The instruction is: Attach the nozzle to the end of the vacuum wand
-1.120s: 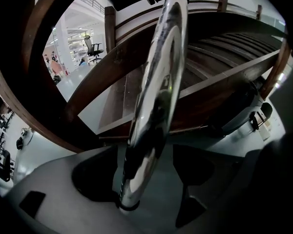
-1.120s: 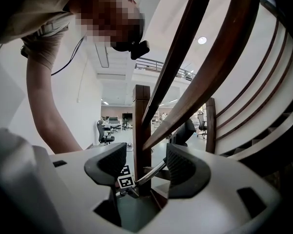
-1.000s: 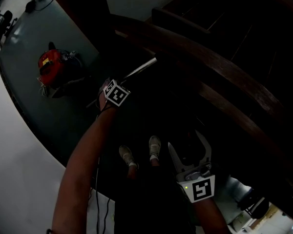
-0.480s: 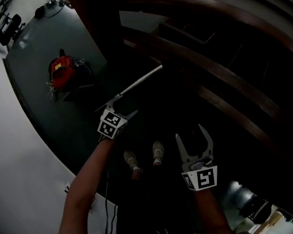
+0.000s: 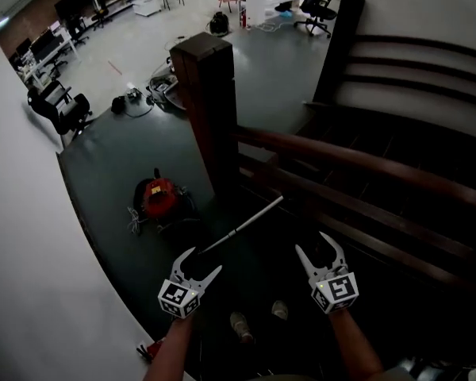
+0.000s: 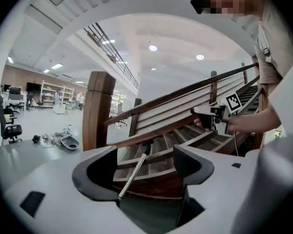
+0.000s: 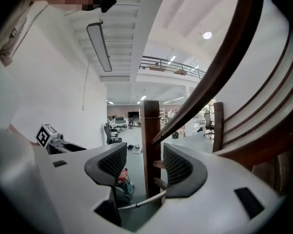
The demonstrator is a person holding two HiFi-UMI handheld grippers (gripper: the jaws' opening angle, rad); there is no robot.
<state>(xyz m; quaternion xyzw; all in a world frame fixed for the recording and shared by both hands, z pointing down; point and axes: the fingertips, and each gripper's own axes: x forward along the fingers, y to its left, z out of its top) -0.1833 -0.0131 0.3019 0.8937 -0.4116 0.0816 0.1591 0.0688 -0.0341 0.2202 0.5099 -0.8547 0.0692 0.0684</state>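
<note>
Slim silver vacuum wand (image 5: pixel 246 225) runs slantwise at the foot of the dark wooden stair post (image 5: pixel 214 109), its upper end toward the curved wooden rails (image 5: pixel 365 161). Red canister vacuum (image 5: pixel 157 197) on the dark green floor (image 5: pixel 103 157), near the wand's low end. Left gripper (image 5: pixel 206 259): jaws apart, empty, near that low end. Right gripper (image 5: pixel 310 241): jaws apart, empty, clear of the wand.

From my remote station, I see the head view bright over the floor (image 5: pixel 278 70) while the staircase (image 5: pixel 397 205) sinks into deep shadow. Ceiling lights (image 6: pixel 153 48) burn in the 2 gripper views, fisheye bending curves their edges, and the left gripper (image 6: pixel 145 167) looms soft up close.
</note>
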